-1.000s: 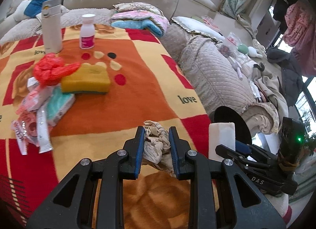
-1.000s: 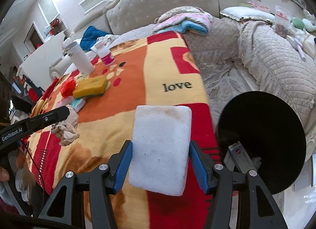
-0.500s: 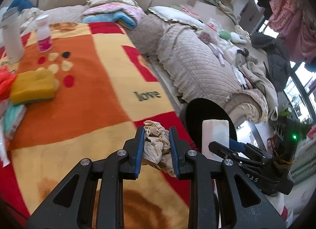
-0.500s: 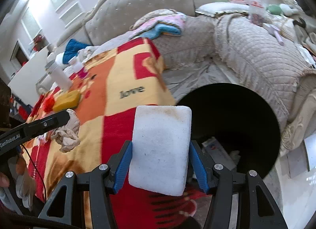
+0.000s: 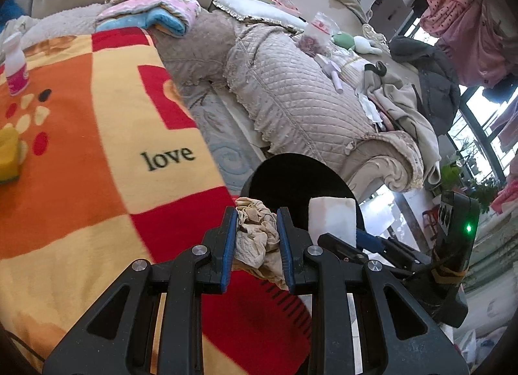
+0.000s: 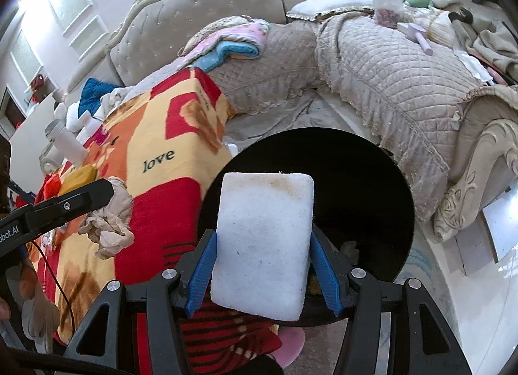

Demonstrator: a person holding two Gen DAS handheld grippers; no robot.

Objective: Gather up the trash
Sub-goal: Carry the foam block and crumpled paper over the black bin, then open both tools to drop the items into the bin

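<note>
— While our left gripper [image 5: 255,239] pinches the crumpled beige tissue [image 5: 257,239] between its blue pads, low in the middle of the left wrist view, our right gripper [image 6: 262,265] clamps the white foam block [image 6: 264,245] by its two long sides. Nothing is loose yet.

— Where does the black bin [image 6: 372,180] sit for us?

— Its dark round mouth fills the centre of the right wrist view, directly behind the foam block. In the left wrist view it lies just right of centre, past the tissue, at the edge of the patchwork blanket [image 5: 97,148] with "love" printed on it.

— So what could spoil the drop?

— We judge the tissue the riskier piece: it appears to hang over the blanket's red edge rather than the bin mouth, so letting go now would probably leave it on the fabric. The foam block is wide and light; released tilted, it might catch the rim and tumble to the floor. Our grippers also sit close together and could knock each other.
</note>
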